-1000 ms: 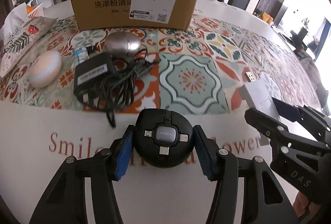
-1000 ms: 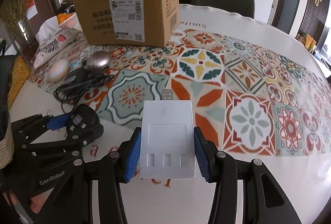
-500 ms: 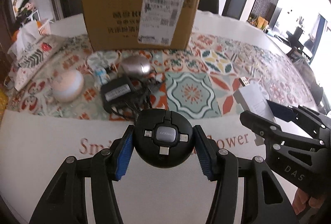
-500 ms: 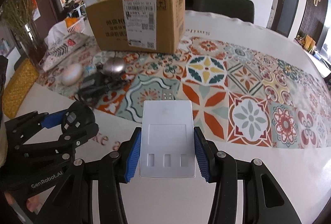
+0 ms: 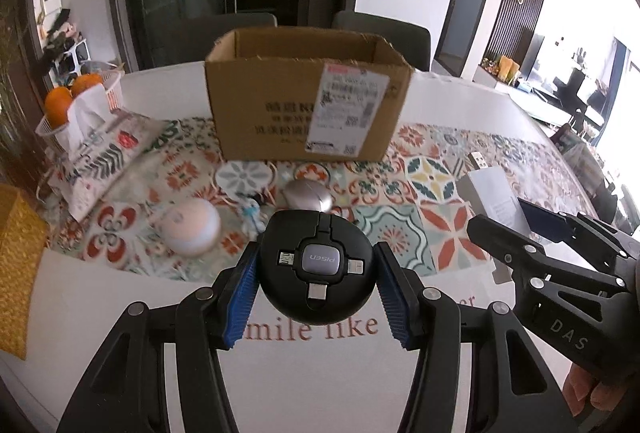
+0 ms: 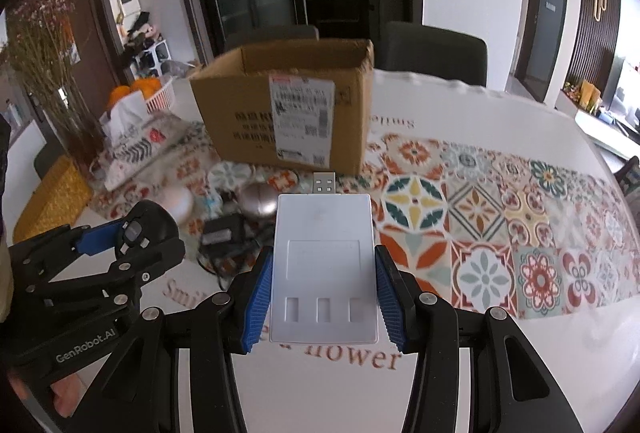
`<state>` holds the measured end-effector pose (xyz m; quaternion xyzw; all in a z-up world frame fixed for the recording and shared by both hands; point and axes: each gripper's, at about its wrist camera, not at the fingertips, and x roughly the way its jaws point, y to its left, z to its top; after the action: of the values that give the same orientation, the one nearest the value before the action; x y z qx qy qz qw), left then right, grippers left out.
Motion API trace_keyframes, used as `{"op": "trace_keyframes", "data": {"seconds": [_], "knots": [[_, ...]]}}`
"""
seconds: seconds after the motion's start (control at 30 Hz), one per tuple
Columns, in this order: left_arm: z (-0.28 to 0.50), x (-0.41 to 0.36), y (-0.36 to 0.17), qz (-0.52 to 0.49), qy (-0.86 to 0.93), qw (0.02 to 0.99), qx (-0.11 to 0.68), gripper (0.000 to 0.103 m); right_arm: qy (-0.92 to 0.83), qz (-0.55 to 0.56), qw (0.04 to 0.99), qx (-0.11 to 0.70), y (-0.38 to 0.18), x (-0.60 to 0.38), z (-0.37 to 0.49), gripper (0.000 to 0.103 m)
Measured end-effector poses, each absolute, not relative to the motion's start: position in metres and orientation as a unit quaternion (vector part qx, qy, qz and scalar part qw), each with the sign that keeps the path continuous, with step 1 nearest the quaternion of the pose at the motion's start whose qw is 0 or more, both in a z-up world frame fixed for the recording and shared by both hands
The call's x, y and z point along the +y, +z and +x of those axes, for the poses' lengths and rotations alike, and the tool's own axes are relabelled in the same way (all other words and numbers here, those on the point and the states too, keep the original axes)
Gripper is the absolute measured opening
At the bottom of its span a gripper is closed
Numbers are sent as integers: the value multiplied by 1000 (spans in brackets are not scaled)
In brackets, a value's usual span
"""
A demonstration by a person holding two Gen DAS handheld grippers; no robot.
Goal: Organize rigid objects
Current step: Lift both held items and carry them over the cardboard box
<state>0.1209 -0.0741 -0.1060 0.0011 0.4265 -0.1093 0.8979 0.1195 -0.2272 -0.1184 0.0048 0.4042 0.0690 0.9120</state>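
My left gripper [image 5: 318, 295] is shut on a round black multi-plug cable hub [image 5: 318, 269], held above the table. My right gripper [image 6: 324, 297] is shut on a flat white USB charger [image 6: 324, 261], also held up; it shows in the left wrist view [image 5: 492, 201]. The left gripper with the hub shows in the right wrist view [image 6: 132, 237]. An open cardboard box [image 5: 304, 105] stands ahead on the patterned cloth; it is also in the right wrist view [image 6: 288, 109]. A silver mouse [image 5: 308, 195], a round pink-white object [image 5: 192, 229] and a black adapter with cable [image 6: 224, 233] lie before the box.
A white basket with oranges and tissues [image 5: 80, 101] and a patterned pouch [image 5: 104, 157] sit at the left. A yellow woven mat [image 5: 16, 265] is at the left edge. A vase of dried branches [image 6: 52, 81] stands far left. Chairs [image 6: 432, 49] stand behind the table.
Both grippers have risen and tilted up with their objects, so the box now looks farther and its open top shows. The objects on the cloth have not moved.
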Motion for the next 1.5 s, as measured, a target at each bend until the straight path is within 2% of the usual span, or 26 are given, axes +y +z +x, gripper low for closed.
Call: {"op": "trace_keyframes", "data": {"seconds": [0.77, 1.5], "knots": [[181, -36, -41, 16, -105, 919, 380, 55, 67, -3, 939, 337, -54, -183, 174, 48], [281, -44, -14, 19, -138, 922, 361, 55, 76, 9, 941, 329, -35, -185, 263, 48]]}}
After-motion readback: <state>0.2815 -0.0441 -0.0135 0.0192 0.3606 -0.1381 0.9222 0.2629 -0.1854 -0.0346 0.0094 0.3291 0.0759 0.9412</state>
